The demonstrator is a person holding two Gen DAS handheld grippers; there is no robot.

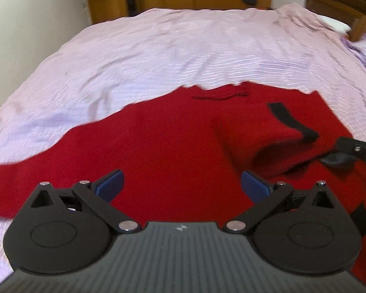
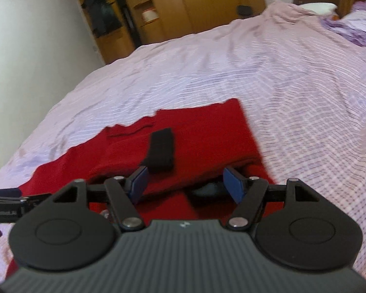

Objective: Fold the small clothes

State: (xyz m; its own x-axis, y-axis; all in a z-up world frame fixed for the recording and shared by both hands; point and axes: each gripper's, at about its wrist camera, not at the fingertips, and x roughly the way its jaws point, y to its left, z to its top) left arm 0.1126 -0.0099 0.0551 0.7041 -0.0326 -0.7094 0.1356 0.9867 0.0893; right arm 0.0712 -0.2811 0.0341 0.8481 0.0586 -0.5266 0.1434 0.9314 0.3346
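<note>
1. My left gripper (image 1: 181,183) hangs over the red garment (image 1: 158,151), jaws wide, nothing between them.
2. My right gripper (image 2: 185,182) has jaws wide; a folded sleeve (image 2: 183,156) lies between the blue pads (image 2: 234,183), no grip visible.
3. The garment lies spread on the pink bedsheet (image 1: 158,48).
4. The sleeve's black cuff (image 2: 161,150) rests on the garment's body.

We saw soft, even indoor light without glare. Motion blur smeared the bedspread (image 1: 183,48) and the far wardrobe (image 2: 183,5); fisheye bending curved both views' edges, with faint shadows under red folds.
</note>
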